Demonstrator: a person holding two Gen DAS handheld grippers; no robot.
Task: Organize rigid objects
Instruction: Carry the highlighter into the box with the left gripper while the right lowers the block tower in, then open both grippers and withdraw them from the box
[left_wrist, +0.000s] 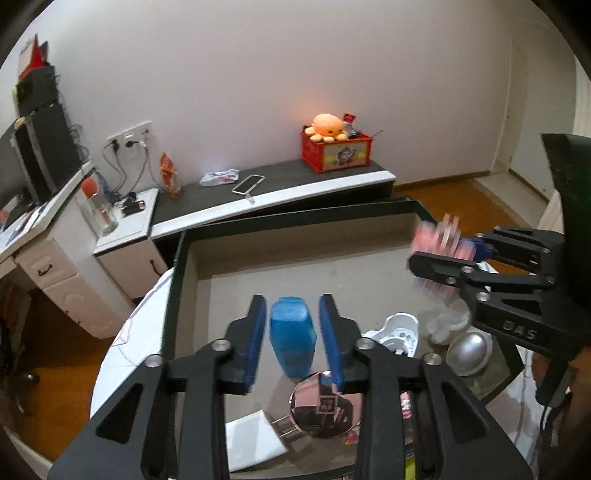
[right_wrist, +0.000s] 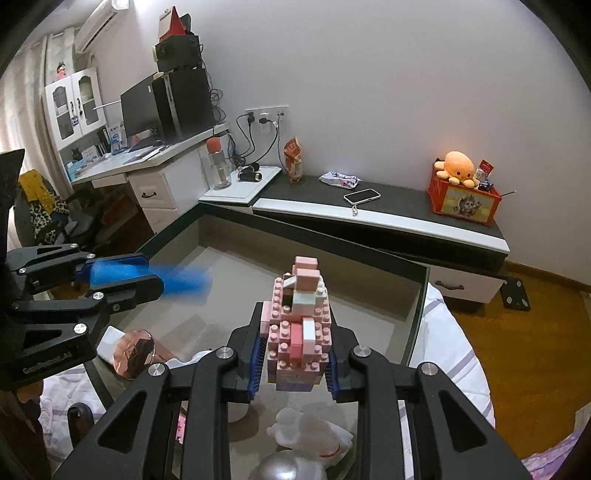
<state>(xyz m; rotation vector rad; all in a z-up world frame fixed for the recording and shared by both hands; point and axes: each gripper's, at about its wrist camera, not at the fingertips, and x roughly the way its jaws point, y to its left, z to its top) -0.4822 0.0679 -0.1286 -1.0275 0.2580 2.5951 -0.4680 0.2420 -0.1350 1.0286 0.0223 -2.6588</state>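
My left gripper (left_wrist: 292, 325) stands around a blue plastic case (left_wrist: 292, 336) above the grey tray floor; small gaps show between its blue pads and the case. In the right wrist view the case (right_wrist: 177, 278) sticks out blurred from that gripper (right_wrist: 147, 277). My right gripper (right_wrist: 293, 363) is shut on a pink and white brick model (right_wrist: 297, 325), held above the tray. In the left wrist view the model (left_wrist: 439, 243) is blurred at the right gripper's tips (left_wrist: 436, 254).
A large dark-rimmed tray (left_wrist: 295, 221) lies on the bed. Inside it are a round mirror (left_wrist: 327, 406), a white block (left_wrist: 255, 439), a white holder (left_wrist: 400, 332), a white plush (left_wrist: 447, 321) and a silver ball (left_wrist: 469, 350). A low shelf with a phone (right_wrist: 362, 195) stands behind.
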